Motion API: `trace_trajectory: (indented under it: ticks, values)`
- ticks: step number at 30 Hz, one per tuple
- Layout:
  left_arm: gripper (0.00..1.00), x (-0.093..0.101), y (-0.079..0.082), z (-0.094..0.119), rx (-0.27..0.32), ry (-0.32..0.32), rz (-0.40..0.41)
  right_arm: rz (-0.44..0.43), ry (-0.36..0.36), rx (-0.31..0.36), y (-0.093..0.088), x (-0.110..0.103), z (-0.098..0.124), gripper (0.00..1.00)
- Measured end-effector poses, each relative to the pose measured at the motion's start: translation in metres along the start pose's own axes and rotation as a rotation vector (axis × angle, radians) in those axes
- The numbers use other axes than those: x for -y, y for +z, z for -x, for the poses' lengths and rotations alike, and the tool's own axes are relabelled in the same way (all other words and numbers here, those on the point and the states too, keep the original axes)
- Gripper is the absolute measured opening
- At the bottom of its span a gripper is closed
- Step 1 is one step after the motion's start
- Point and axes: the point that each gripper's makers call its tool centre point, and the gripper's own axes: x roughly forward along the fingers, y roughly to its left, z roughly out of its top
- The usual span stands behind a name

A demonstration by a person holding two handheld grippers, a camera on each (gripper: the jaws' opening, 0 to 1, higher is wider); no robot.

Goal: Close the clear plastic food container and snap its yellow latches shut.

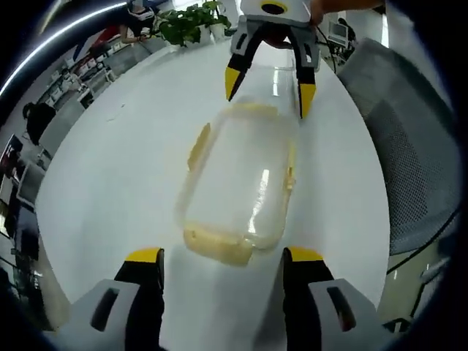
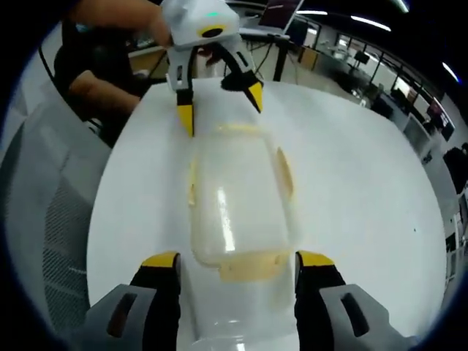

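Squarely between both wide-open, empty claws, left claw (image 1: 223, 257), right claw (image 2: 238, 261), clear container (image 1: 238, 179) on white table (image 1: 117, 168)

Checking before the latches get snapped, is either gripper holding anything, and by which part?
Nothing is held. The left gripper and right gripper are open at opposite ends of the clear plastic food container.

White table (image 1: 110, 168), mesh chair (image 1: 409, 161), perhaps plants (image 1: 191, 22)
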Motion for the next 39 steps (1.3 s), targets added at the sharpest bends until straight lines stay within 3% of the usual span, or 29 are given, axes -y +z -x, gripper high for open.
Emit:
trace_trajectory:
  ticks: [11, 21, 39]
  values:
    - [0.62, -0.009, -0.002, -0.004, -0.037, -0.044, -0.057, 0.005, 0.019, -0.044, -0.009, 0.008, -0.005, 0.59]
    - [0.54, -0.011, 0.000, -0.009, -0.071, -0.135, -0.116, 0.003, 0.037, -0.060, -0.009, 0.013, -0.005, 0.55]
    - [0.46, -0.004, 0.000, -0.013, -0.096, -0.216, -0.143, 0.038, 0.068, -0.103, -0.013, 0.013, -0.006, 0.50]
